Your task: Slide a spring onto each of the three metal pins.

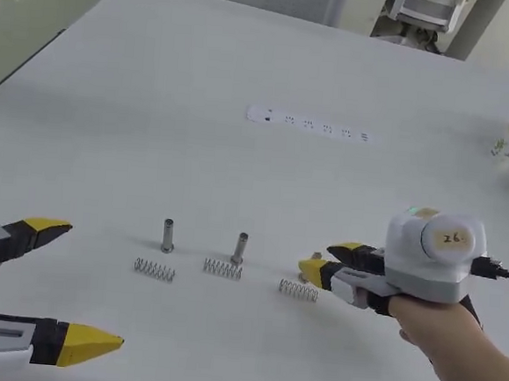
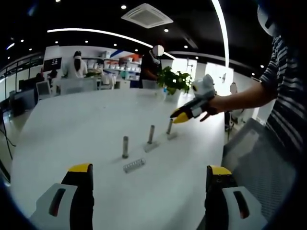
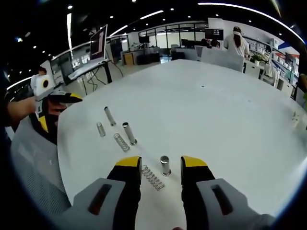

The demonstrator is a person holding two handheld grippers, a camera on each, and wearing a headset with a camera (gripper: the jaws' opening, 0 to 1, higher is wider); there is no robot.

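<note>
White worktop [image 1: 155, 103] carrying a power strip [image 1: 308, 124] at its far side. Your left gripper [image 1: 75, 284] hovers at the near edge, its fingers [image 2: 80, 168] spread wide and holding nothing. Your right gripper [image 1: 327, 258] reaches in from the other side, its fingers [image 3: 128, 163] part-way open on either side of the third pin [image 3: 165, 165] – a gap shows on each side, so nothing is gripped. The three metal pins stand upright in a row on the worktop: first pin [image 1: 168, 235], middle pin [image 1: 240, 248], and the third pin between your right fingers. Three springs lie flat, one just in front of each pin – first spring [image 1: 155, 269], middle spring [image 1: 222, 267], third spring [image 1: 298, 289] – none yet on a pin.
</note>
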